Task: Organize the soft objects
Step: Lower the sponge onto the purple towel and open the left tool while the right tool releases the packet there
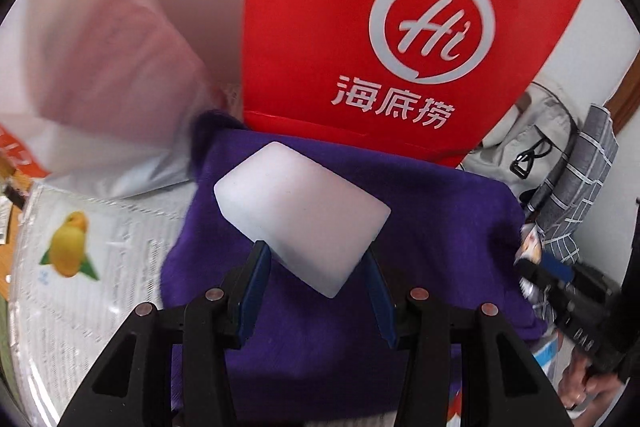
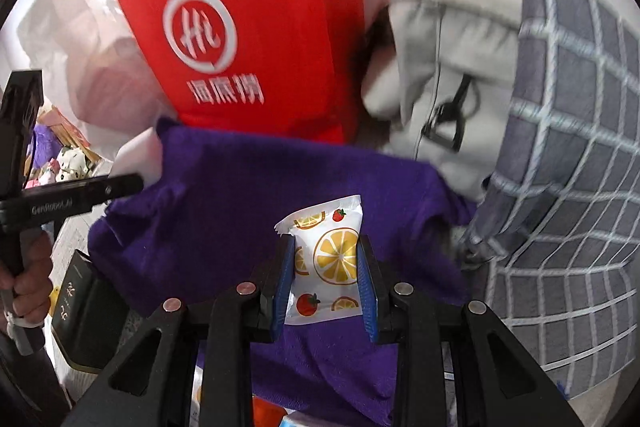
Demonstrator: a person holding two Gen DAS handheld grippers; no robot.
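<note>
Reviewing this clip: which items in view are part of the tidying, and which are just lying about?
In play: white foam block in left gripper; fruit-print packet in right gripper; purple cloth below both.
Lying about: red bag; grey backpack; checked fabric.

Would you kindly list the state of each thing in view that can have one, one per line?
Left tongs: shut on a white block, held tilted above the purple cloth.
Right tongs: shut on a fruit-print packet, also over the cloth.
Purple cloth: spread out, rumpled at the edges.
Red bag: upright behind the cloth.
Grey backpack: slumped beside the bag.
</note>
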